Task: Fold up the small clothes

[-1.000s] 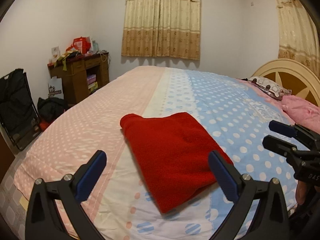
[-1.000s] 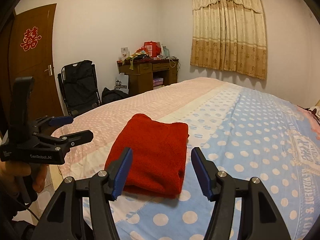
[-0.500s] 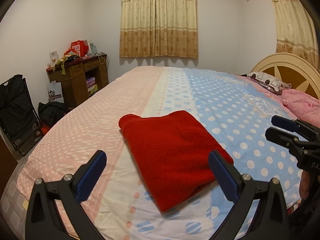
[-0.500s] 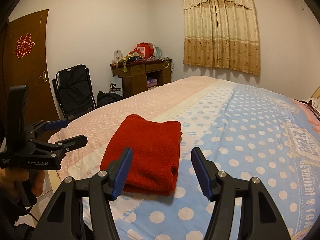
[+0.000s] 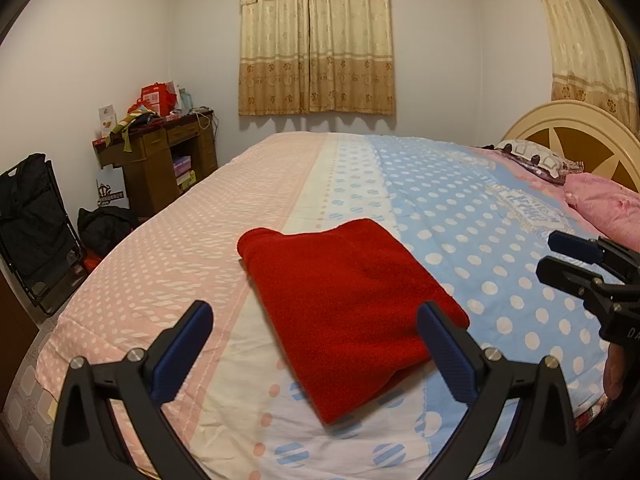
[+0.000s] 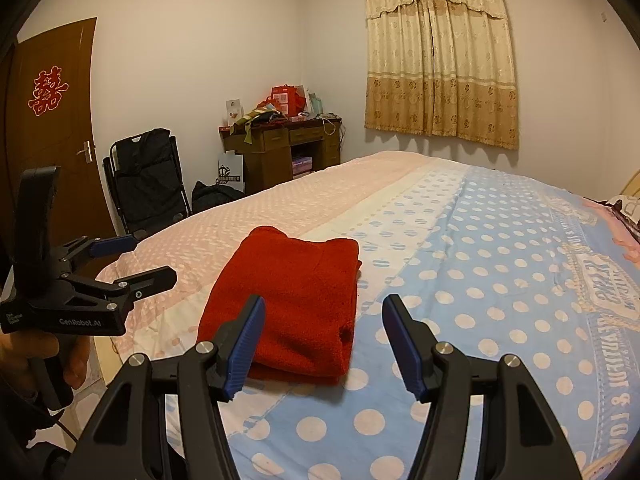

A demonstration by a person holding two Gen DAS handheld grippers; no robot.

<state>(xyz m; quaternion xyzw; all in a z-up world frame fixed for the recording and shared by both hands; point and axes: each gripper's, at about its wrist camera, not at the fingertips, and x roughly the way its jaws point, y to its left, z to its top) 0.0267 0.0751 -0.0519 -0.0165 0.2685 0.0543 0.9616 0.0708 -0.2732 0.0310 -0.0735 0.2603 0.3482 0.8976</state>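
Observation:
A red garment (image 5: 344, 300) lies folded into a neat rectangle on the bed (image 5: 200, 264), near its front edge. My left gripper (image 5: 314, 314) hovers above the garment's near end, open, with nothing between its blue pads. In the right wrist view the same red garment (image 6: 292, 300) lies just left of centre. My right gripper (image 6: 324, 312) stands open above its right edge and the blue dotted sheet, and holds nothing. Each gripper shows in the other's view: the right one (image 5: 560, 256) at the right edge, the left one (image 6: 132, 256) at the left, held by a hand.
The bed (image 6: 500, 280) has a pink, white and blue dotted cover. Pillows (image 5: 604, 200) and a headboard (image 5: 580, 128) are at the right. A cluttered wooden desk (image 5: 160, 156), a black folding chair (image 6: 148, 180) and a door (image 6: 52, 128) stand beyond the bed's left side.
Both views have shifted slightly, so the red garment sits a little lower and further left in the right wrist view. The garment lies as before and both grippers stay open.

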